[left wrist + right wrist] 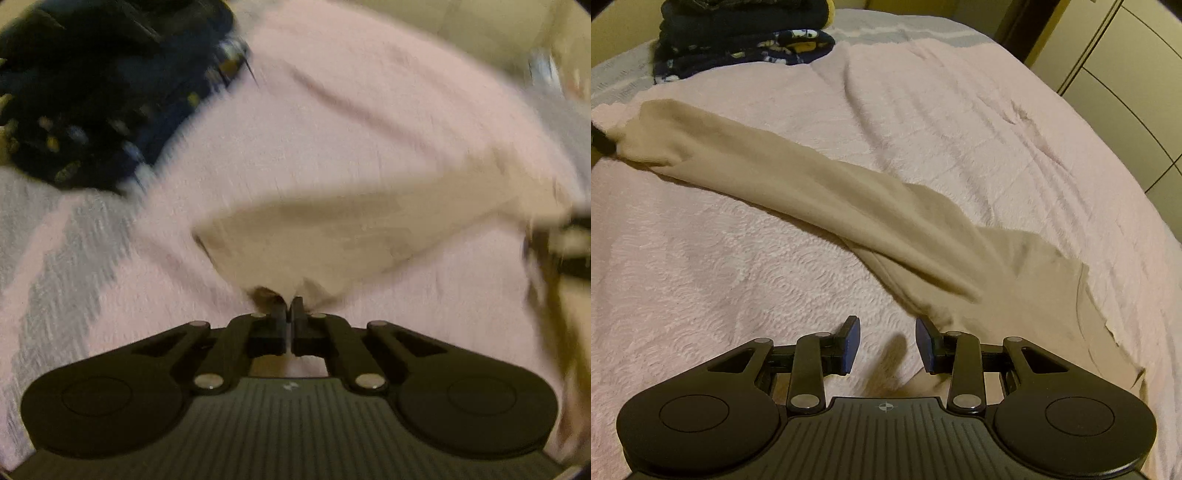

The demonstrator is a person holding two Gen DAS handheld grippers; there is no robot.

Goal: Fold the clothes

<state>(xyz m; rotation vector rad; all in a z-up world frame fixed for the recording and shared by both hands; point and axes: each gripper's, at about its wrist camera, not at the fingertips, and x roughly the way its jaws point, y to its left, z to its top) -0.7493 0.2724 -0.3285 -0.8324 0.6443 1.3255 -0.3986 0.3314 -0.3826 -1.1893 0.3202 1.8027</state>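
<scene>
Nearest, the left gripper (289, 308) is clamped on a corner of the beige garment (820, 184). The right gripper (887, 341) stands half open, empty. The garment lies stretched across the pink bedspread (960, 110), apparently unfolded. A folded dark stack (738, 33) sits far left.

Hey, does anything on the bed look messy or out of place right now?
The beige garment lies stretched diagonally across the pink bedspread, bunched into a rope rather than flat. The dark folded pile behind looks tidy.
</scene>
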